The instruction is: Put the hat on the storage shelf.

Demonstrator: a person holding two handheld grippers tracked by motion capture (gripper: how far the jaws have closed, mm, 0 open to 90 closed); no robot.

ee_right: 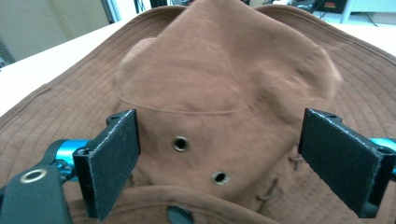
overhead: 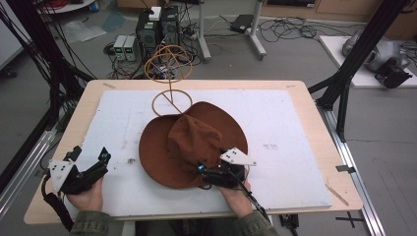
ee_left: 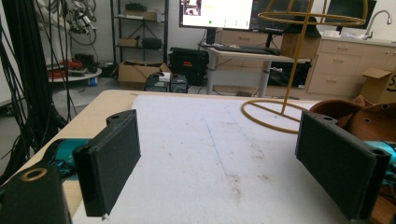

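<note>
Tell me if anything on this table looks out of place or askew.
The brown fabric brimmed hat lies slumped on the white foam board, its crown crumpled and dented, instead of sitting on the yellow wire hat stand behind it. The far brim overlaps the stand's base ring.

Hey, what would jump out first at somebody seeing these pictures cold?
The big brown hat lying mid-table on the white mat, with the right gripper open over its crown. Next, the yellow wire stand at the mat's far edge, just behind the hat. The left gripper rests open at the near left, apart from both.
</note>
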